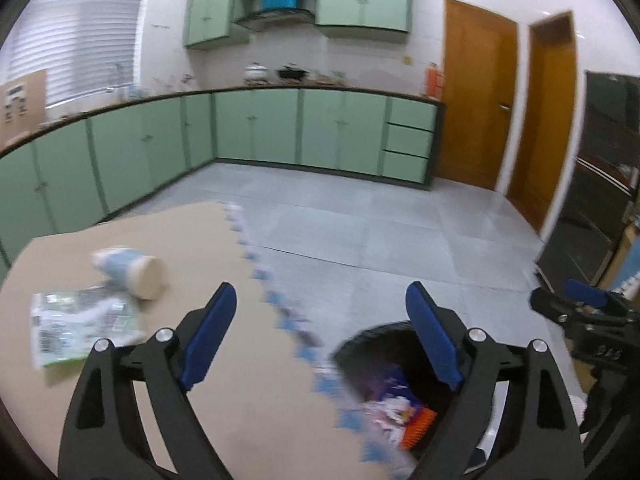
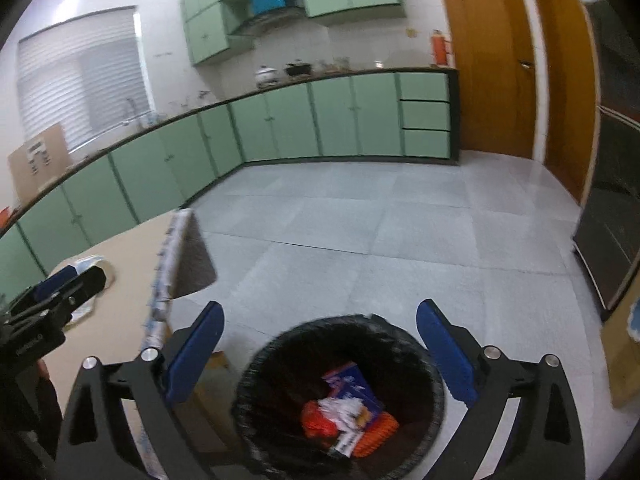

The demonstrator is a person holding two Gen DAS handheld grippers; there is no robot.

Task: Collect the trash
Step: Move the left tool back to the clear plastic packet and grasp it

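Presently: right gripper (image 2: pixel 320 360), jaws wide and empty, above the black-lined bin (image 2: pixel 340 396), where orange and white wrappers (image 2: pixel 348 416) already lie. Left gripper (image 1: pixel 320 340), likewise wide and empty, faces the table (image 1: pixel 240 360). Remaining trash at its ten o'clock: tipped paper cup (image 1: pixel 132 272), green-white packet (image 1: pixel 84 328), probably next.

Bin (image 2: pixel 340 396) mouth lying open from above, wrappers (image 2: pixel 348 412) sitting low inside. Worktop (image 1: pixel 224 360) right half staying bare; cup (image 1: pixel 132 272) and green packet (image 1: pixel 84 324) crowding left side. Floor (image 2: pixel 380 232) beyond lying clear up to cabinets (image 2: pixel 280 124).
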